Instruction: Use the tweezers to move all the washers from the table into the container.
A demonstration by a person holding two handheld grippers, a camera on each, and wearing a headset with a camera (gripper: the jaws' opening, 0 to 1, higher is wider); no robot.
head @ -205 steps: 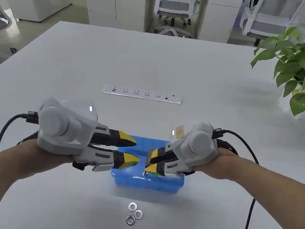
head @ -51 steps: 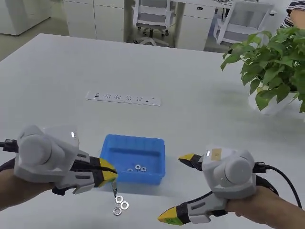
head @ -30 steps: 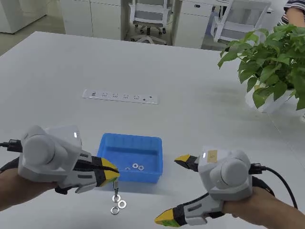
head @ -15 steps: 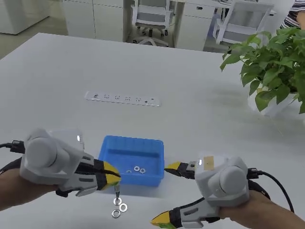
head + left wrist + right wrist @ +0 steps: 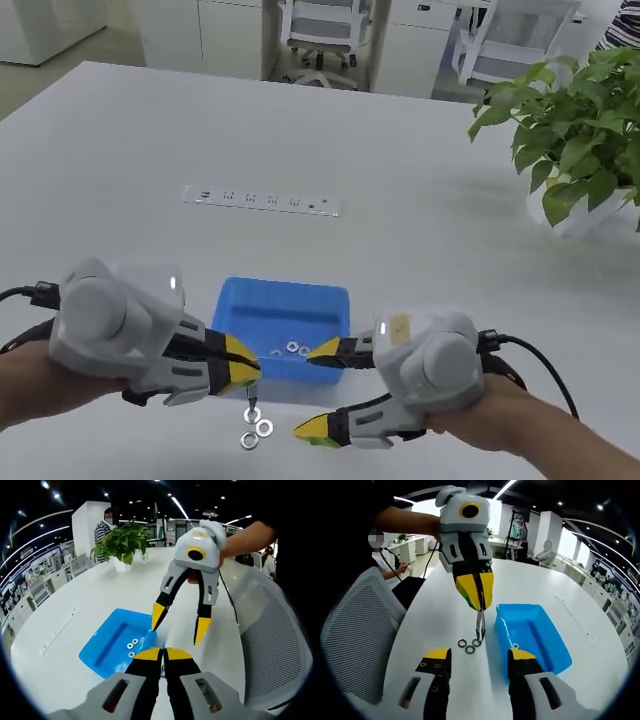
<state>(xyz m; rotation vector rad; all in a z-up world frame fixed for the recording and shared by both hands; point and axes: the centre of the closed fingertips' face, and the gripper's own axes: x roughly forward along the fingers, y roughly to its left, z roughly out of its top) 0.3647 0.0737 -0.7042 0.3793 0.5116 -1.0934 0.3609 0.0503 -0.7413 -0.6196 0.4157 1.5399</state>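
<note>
left gripper (image 5: 244,362): jaws closed hard on the upper end of the tweezers (image 5: 480,622), which point down at the table (image 5: 400,230).
right gripper (image 5: 318,392): jaws spread wide with nothing between them. It hangs just beside the tweezers, facing the left gripper.
loose washers (image 5: 469,649): three, bunched close together and perhaps touching, on the table just in front of the container's near wall. The tweezer tips stand at the one nearest the container, and whether they touch or pinch it cannot be told.
container (image 5: 285,290): blue, shallow, open-topped, upright.
stored washers (image 5: 293,349): about three, flat on the container floor near its front wall.
stage (judged): partly done — the next pick-up is being lined up.
risk, skid: the washer lies flat on a smooth top, so tips that close tilted or outside the ring could flick it away.
risk, neighbours: the bunch is tight, so the tips may shove the other two or lift a second one that then drops.
risk, pivot: the tweezers are held by one end only, so pressing down could swing them in the jaws.
risk, wall: a low carry could catch the near wall and drop the washer outside.
risk, sweep: the lower jaw of the right gripper is near the bunch — a drift could scatter it.
</note>
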